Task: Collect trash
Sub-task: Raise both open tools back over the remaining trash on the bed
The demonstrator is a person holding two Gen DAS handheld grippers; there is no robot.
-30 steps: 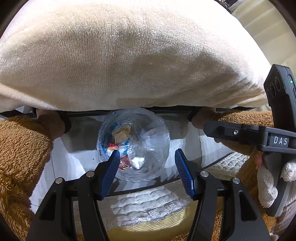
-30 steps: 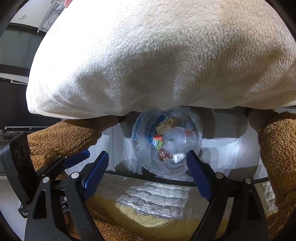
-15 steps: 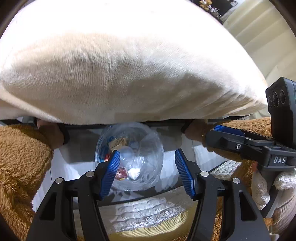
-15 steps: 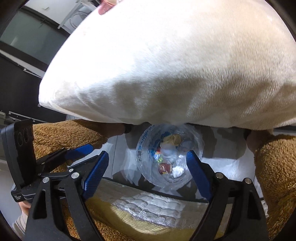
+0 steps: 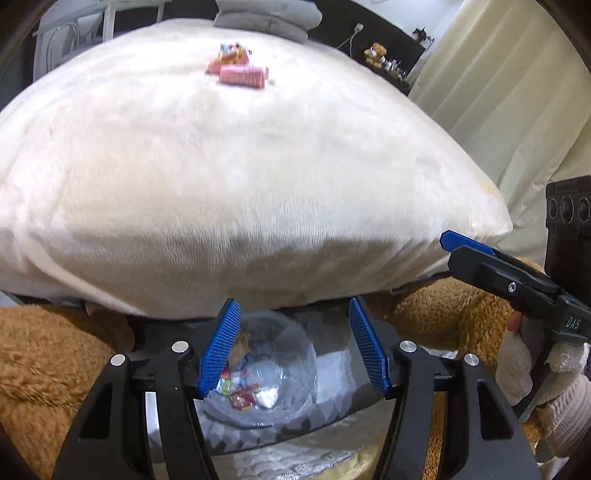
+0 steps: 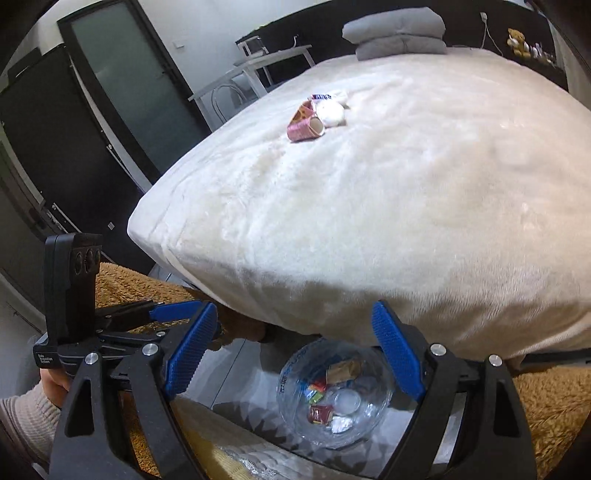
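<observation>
A clear plastic trash bag (image 5: 266,380) with wrappers in it sits on the floor below the bed edge; it also shows in the right wrist view (image 6: 334,393). On the cream blanket lie a pink paper cup (image 6: 306,129) (image 5: 243,76), a white crumpled wad (image 6: 331,112) and a small wrapper (image 6: 320,96). My left gripper (image 5: 293,345) is open and empty above the bag. My right gripper (image 6: 293,350) is open and empty, also above the bag. Each gripper shows at the side of the other's view.
The cream-blanketed bed (image 6: 406,192) fills the view ahead. Brown fuzzy fabric (image 5: 48,354) flanks both sides. Grey folded pillows (image 6: 399,31) sit at the far end of the bed. A dark door (image 6: 122,85) and a white chair (image 6: 258,70) stand to the left.
Both grippers have risen and tilted up from the bag. The top of the bed with the cup and wrappers has come into view. The bag now sits lower in both views.
</observation>
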